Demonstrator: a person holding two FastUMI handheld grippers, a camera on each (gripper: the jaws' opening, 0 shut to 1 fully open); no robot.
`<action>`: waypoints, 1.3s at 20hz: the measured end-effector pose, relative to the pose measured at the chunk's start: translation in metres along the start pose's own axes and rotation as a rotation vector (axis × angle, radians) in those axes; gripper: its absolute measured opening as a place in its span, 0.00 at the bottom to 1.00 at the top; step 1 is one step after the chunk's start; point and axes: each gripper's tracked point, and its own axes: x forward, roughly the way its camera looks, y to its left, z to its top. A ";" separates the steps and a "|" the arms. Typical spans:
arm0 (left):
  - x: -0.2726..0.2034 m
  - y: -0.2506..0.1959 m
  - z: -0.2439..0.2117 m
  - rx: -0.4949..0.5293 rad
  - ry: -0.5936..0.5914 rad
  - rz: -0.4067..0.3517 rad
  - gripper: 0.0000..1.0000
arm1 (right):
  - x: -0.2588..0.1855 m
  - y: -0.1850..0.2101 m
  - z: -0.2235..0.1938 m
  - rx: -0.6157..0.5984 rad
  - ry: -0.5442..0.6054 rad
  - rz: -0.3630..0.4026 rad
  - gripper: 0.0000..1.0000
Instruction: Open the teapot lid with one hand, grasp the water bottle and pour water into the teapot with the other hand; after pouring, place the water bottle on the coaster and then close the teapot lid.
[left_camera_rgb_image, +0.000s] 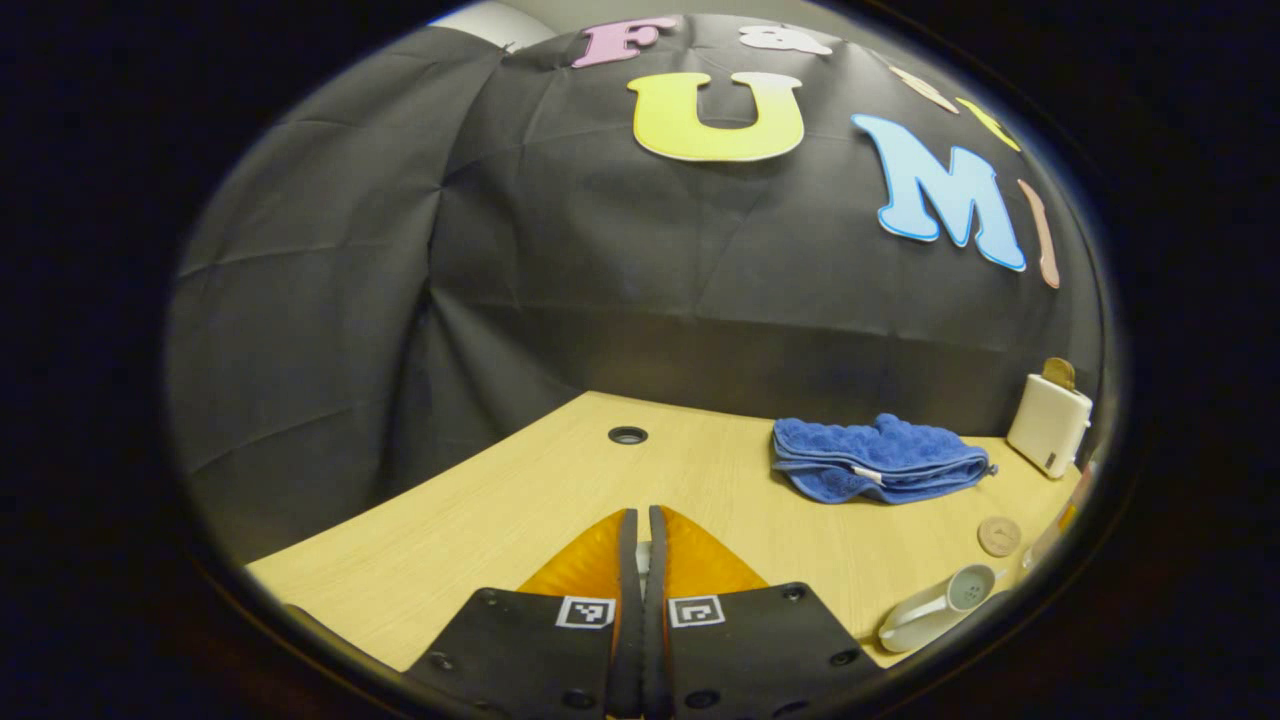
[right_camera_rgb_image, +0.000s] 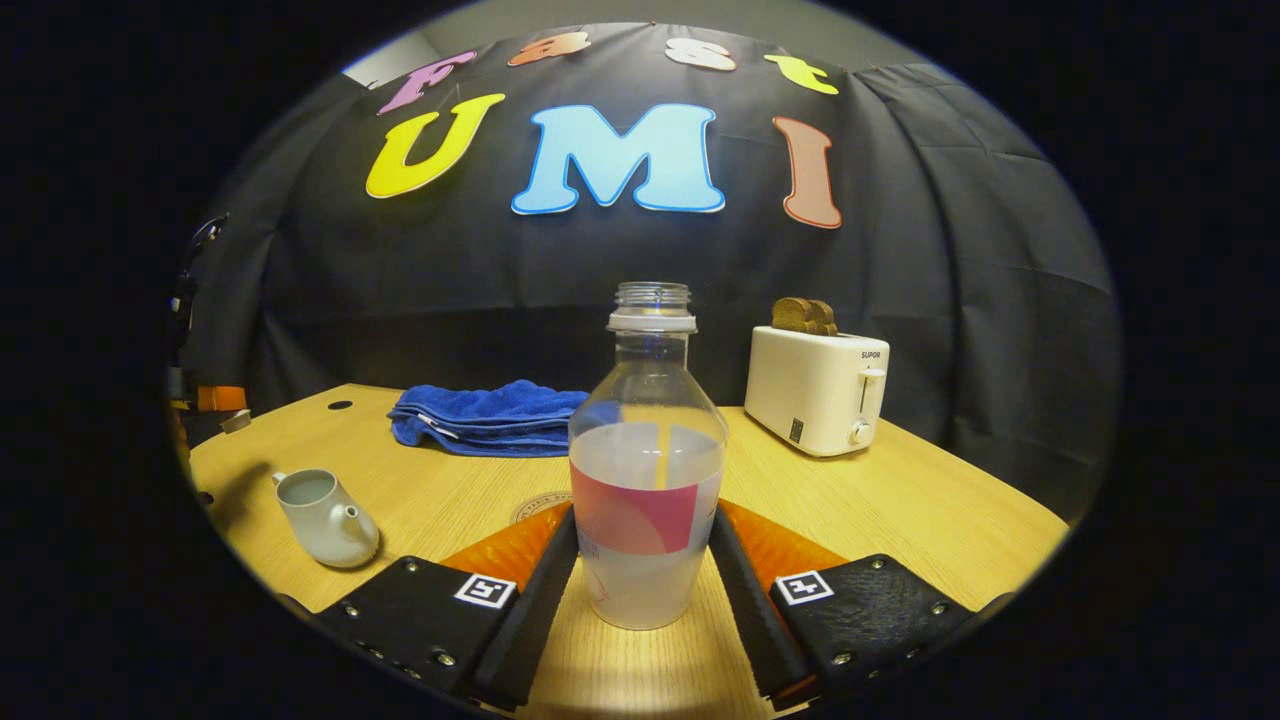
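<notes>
Right tongs (right_camera_rgb_image: 645, 575) at the bottom of the right gripper view stand spread around the upright, uncapped water bottle (right_camera_rgb_image: 648, 470), both fingers against its sides; left tongs (left_camera_rgb_image: 643, 560) are pressed together on nothing; the pale wooden counter (right_camera_rgb_image: 900, 500) carries a lidless teapot (right_camera_rgb_image: 325, 518) at lower left, a blue towel (right_camera_rgb_image: 490, 415) and white toaster (right_camera_rgb_image: 815, 385) behind; a round coaster (left_camera_rgb_image: 999, 535) lies at right in the left gripper view; black cloth walls the booth.

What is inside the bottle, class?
The uncapped bottle holds clear water to about mid-height. A label band hides part of the lower body. It stands on the table between the right tool's fingers.
</notes>
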 end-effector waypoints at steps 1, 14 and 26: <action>0.000 0.000 0.000 0.000 0.002 0.000 0.06 | -0.001 -0.002 0.005 -0.020 -0.008 -0.015 0.79; -0.003 0.000 0.000 0.014 0.013 0.005 0.05 | -0.017 0.028 0.079 -0.655 -0.256 -0.208 0.77; -0.003 -0.001 -0.002 0.029 0.023 0.006 0.06 | -0.018 0.089 0.063 -1.240 -0.366 -0.228 0.77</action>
